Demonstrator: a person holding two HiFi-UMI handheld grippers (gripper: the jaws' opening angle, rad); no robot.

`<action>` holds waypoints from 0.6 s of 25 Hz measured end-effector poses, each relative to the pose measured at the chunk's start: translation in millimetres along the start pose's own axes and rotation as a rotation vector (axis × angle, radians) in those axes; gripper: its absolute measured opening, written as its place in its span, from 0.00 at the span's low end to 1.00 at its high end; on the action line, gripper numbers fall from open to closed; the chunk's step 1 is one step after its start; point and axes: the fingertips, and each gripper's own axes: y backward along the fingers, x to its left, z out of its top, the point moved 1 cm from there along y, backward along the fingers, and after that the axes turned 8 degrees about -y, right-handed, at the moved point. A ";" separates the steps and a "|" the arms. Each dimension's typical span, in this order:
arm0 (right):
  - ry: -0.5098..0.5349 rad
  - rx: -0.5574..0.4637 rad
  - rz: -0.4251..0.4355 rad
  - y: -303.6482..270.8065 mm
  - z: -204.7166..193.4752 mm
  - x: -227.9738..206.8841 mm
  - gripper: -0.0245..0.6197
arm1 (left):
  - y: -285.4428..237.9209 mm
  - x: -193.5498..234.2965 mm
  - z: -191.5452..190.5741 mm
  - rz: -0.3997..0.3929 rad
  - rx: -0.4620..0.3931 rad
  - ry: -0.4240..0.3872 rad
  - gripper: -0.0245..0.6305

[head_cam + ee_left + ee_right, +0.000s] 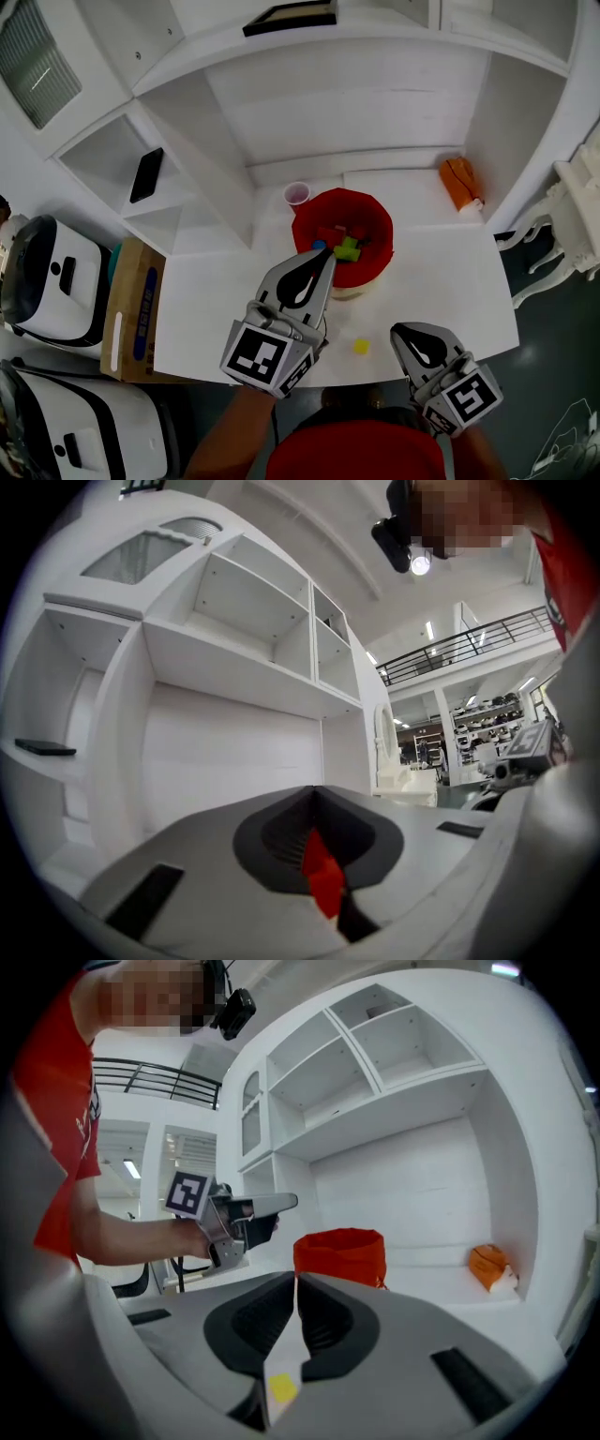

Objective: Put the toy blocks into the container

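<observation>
Spotter: Status on your left?

Operator: I've got the left gripper [323, 255] level above the near rim of the red container [375, 208], fingers pressed together with nothing in them. Red shows through the slit in the left gripper view. I read that as the container underneath, not a block. I'm holding it there to keep it off the table [450, 281] and out of the other hand's way.

Spotter: And the blocks?

Operator: Several lie inside the container, a green block [349, 248] on top. One yellow block [361, 346] lies on the table near the front edge, well apart from the container.

Spotter: So the right goes for it?

Operator: That's my plan. The right gripper [400, 330] sits just beside it, tilted slightly down, fingers only a crack apart and empty. I can see the yellow through that crack. I judge they'd need to spread wider before closing on it.
</observation>
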 end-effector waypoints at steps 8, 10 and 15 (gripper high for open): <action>0.130 0.302 0.105 -34.1 -96.5 6.2 0.23 | 56.7 -54.9 -25.8 -0.041 0.099 0.078 0.05; 0.160 0.392 0.131 -41.2 -120.6 8.8 0.28 | 67.0 -64.4 -35.6 -0.038 0.122 0.106 0.05; 0.206 0.549 0.154 -54.8 -162.7 8.7 0.38 | 83.5 -80.4 -50.0 -0.033 0.160 0.149 0.05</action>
